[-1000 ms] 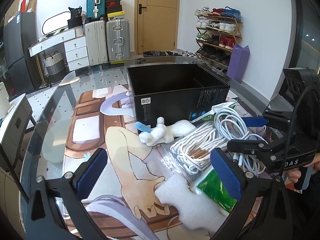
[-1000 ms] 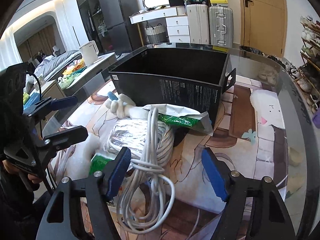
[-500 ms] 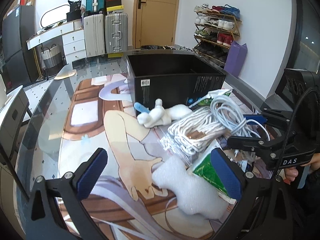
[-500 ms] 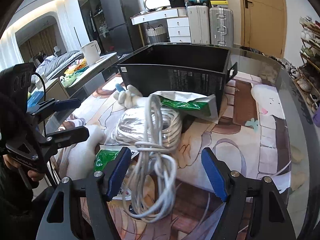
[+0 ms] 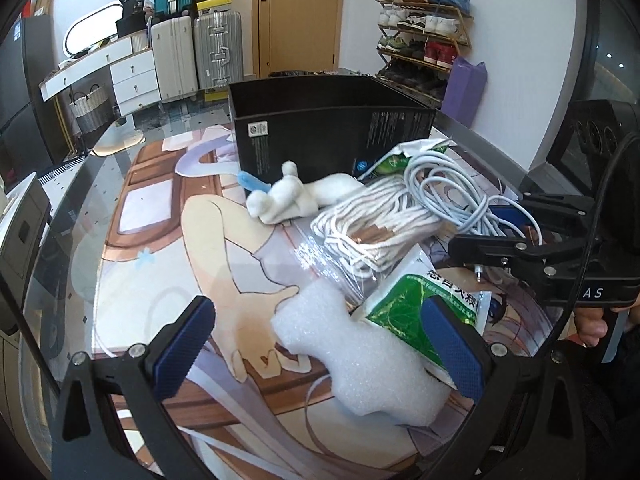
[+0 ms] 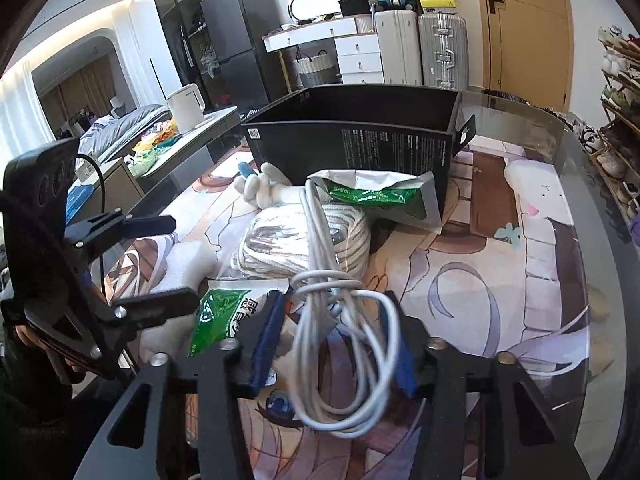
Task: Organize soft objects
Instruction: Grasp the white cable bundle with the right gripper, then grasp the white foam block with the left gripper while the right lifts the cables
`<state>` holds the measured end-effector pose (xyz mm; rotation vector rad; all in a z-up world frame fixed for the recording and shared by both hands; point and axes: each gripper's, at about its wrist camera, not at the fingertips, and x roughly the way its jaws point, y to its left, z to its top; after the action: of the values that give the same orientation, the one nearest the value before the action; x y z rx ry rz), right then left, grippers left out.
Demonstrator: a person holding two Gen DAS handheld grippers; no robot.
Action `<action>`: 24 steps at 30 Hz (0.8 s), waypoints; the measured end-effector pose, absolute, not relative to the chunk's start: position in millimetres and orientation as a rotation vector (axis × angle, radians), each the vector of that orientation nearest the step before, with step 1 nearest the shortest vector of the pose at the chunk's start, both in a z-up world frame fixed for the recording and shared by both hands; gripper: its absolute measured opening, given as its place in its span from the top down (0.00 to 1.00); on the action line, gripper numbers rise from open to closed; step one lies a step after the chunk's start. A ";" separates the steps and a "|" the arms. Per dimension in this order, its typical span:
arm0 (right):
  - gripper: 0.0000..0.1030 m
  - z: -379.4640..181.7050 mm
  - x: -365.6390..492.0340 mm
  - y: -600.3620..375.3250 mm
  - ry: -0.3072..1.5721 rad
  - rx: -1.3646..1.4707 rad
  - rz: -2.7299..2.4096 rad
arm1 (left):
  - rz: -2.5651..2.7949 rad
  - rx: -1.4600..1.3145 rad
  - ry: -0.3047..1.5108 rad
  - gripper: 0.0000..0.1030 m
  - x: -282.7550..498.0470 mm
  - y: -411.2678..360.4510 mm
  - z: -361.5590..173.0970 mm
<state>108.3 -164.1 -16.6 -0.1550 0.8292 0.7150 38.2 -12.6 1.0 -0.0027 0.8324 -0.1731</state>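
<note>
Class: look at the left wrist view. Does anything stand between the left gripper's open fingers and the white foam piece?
Nothing visible does. The white foam piece lies bare on the printed mat, between the left gripper fingers, which stand wide open. A green packet only borders it on the right.

Piled cables (image 6: 340, 280) and packets (image 5: 424, 304) crowd the black box (image 5: 332, 136); the mat's left side (image 5: 160, 240) lies open.

One black box (image 5: 332, 136), one plush (image 5: 292, 196), one foam piece (image 5: 360, 352), two green packets (image 6: 224, 312) (image 6: 376, 196), one rope bundle (image 5: 360, 232), one cable (image 6: 340, 304), two suitcases (image 5: 196, 52)
</note>
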 end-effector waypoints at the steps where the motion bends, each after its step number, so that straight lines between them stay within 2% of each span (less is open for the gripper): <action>1: 0.54 -16.3 108.3 -164.2 0.828 -0.154 0.716 | -0.182 -0.005 0.835 0.00 37.1 -13.1 0.6; 5: 0.64 -13.1 107.4 -165.7 0.807 -0.147 0.725 | -0.212 0.000 0.844 0.00 30.4 -13.8 -1.7; 19: 0.70 -4.2 103.3 -169.6 0.755 -0.132 0.747 | -0.269 0.033 0.864 0.02 23.0 -23.3 -4.8; 22: 0.70 -2.8 102.3 -168.5 0.747 -0.131 0.751 | -0.280 0.029 0.861 0.10 21.4 -23.9 -3.8; 24: 0.70 -1.7 100.8 -170.4 0.740 -0.130 0.754 | -0.287 0.020 0.858 0.20 21.7 -22.7 -3.0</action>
<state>100.8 -170.4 -1.7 -0.1296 0.7403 0.7540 21.7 -22.7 -3.0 0.0198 0.8576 -0.2874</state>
